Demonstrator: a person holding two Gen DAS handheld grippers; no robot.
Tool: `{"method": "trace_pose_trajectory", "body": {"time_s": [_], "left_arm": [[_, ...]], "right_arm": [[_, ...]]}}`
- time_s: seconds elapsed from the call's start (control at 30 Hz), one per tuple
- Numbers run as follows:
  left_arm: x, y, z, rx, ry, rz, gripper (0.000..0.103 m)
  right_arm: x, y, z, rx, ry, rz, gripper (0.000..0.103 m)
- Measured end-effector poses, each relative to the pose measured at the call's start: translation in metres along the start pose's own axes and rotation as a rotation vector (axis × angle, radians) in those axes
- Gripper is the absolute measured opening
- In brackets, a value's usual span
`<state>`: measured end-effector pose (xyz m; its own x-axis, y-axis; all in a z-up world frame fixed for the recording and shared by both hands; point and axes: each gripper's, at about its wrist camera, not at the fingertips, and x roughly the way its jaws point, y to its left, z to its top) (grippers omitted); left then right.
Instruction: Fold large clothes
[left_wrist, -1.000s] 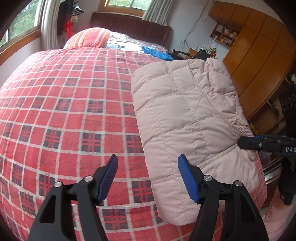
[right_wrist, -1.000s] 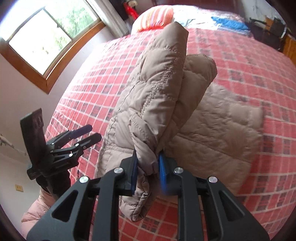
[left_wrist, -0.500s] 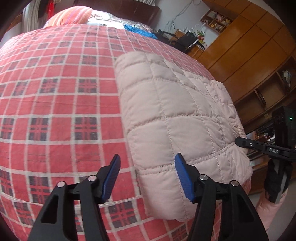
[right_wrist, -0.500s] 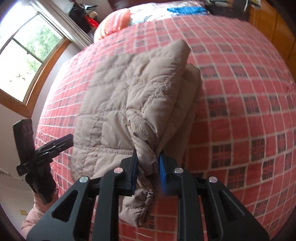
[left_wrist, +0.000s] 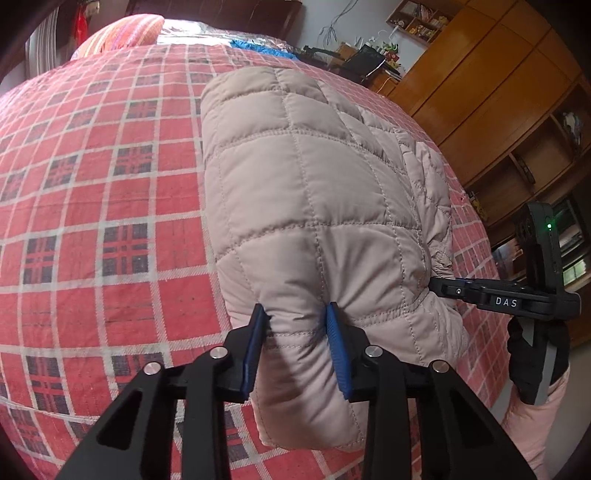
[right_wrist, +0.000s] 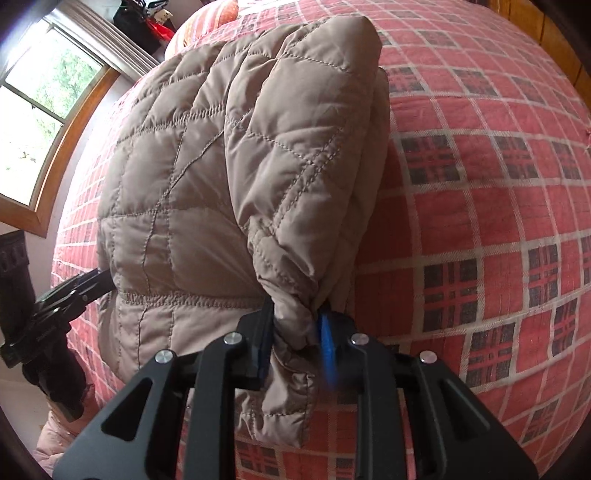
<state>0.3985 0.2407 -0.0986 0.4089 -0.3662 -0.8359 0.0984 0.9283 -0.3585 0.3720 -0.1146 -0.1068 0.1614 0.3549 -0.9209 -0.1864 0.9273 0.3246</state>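
The jacket lies partly folded on the bed, its near hem hanging over the bed's front edge. The left gripper is clenched on a thick roll of hem near the jacket's left corner; the right gripper is clamped on a bunched wad of hem and folded layers at the right corner.

Risks, as I judge them:
- The fabric looks slick and puffy, so the bulky roll may squeeze out of the left jaws under a pull, since they close on padding rather than a flat seam.
- The right grip holds several layers; if only the outer one is truly pinched, the inner fold may drop and undo the fold.
- Uneven lifting of the two corners would skew the next fold.
- With the hem over the front edge, a lost grip could let the jacket slide off the bed.
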Motion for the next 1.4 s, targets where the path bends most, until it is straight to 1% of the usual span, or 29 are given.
{"method": "trace_pose_trajectory", "body": {"time_s": [0.13,0.23,0.27,0.33,0.37,0.4,0.5,0.57,0.63,0.67,0.7,0.73,0.77,0.87,0.97,1.07,1.17,1.27,1.33,1.37,1.4], "left_arm": [[-0.002,-0.003,-0.003,0.014,-0.018,0.023,0.034],[-0.006,-0.003,-0.003,0.007,-0.023,0.037,0.035],[-0.008,-0.002,-0.003,0.004,-0.026,0.040,0.036],[-0.011,-0.002,-0.004,0.006,-0.026,0.046,0.038],[-0.014,-0.003,-0.007,0.007,-0.028,0.047,0.039],[-0.017,-0.003,-0.009,0.010,-0.031,0.051,0.041],[-0.024,-0.006,-0.015,0.020,-0.031,0.054,0.048],[-0.028,-0.006,-0.021,0.023,-0.027,0.056,0.056],[-0.031,-0.005,-0.026,0.024,-0.025,0.054,0.058],[-0.032,-0.004,-0.028,0.023,-0.022,0.051,0.060],[-0.033,-0.003,-0.031,0.020,-0.018,0.044,0.061],[-0.033,-0.001,-0.034,0.015,-0.013,0.037,0.061],[-0.032,-0.001,-0.035,0.014,-0.009,0.036,0.061],[-0.029,0.002,-0.041,0.014,0.004,0.040,0.061],[-0.025,0.008,-0.044,0.011,0.011,0.042,0.062],[-0.019,0.015,-0.047,0.012,0.017,0.036,0.063],[-0.012,0.022,-0.048,-0.003,0.029,0.024,0.066],[-0.017,0.025,-0.045,-0.016,0.029,-0.006,0.066],[-0.027,0.029,-0.039,-0.021,0.013,-0.028,0.066],[-0.032,0.033,-0.035,-0.026,-0.001,-0.027,0.066],[-0.035,0.036,-0.031,-0.033,-0.012,-0.027,0.067]], "right_arm": [[0.001,0.009,0.001,0.003,0.003,-0.019,0.024],[-0.014,0.017,0.002,-0.004,-0.012,-0.043,0.036],[-0.017,0.018,0.002,-0.006,-0.021,-0.051,0.041],[-0.028,0.020,-0.003,-0.012,-0.035,-0.042,0.043],[-0.031,0.020,-0.006,-0.010,-0.032,-0.029,0.047],[-0.033,0.021,-0.008,-0.009,-0.029,-0.018,0.049],[-0.040,0.026,-0.021,-0.024,-0.021,-0.008,0.049],[-0.042,0.027,-0.028,-0.023,-0.010,0.009,0.049],[-0.040,0.026,-0.036,-0.023,0.001,0.018,0.049],[-0.039,0.026,-0.039,-0.019,0.007,0.022,0.044],[-0.038,0.025,-0.044,-0.017,0.014,0.037,0.036],[-0.035,0.026,-0.045,-0.017,0.026,0.055,0.032],[-0.034,0.027,-0.047,-0.016,0.032,0.069,0.026],[-0.032,0.033,-0.056,-0.034,0.029,0.086,0.015],[-0.024,0.037,-0.060,-0.037,0.044,0.088,0.014],[0.002,0.039,-0.068,-0.022,0.067,0.103,0.014],[0.014,0.038,-0.064,-0.008,0.083,0.114,0.015],[0.006,0.041,-0.064,-0.033,0.063,0.113,0.020],[-0.009,0.040,-0.061,-0.042,0.030,0.113,0.026],[-0.019,0.033,-0.063,-0.043,0.007,0.114,0.040],[-0.019,0.034,-0.061,-0.041,-0.012,0.112,0.060]]}}
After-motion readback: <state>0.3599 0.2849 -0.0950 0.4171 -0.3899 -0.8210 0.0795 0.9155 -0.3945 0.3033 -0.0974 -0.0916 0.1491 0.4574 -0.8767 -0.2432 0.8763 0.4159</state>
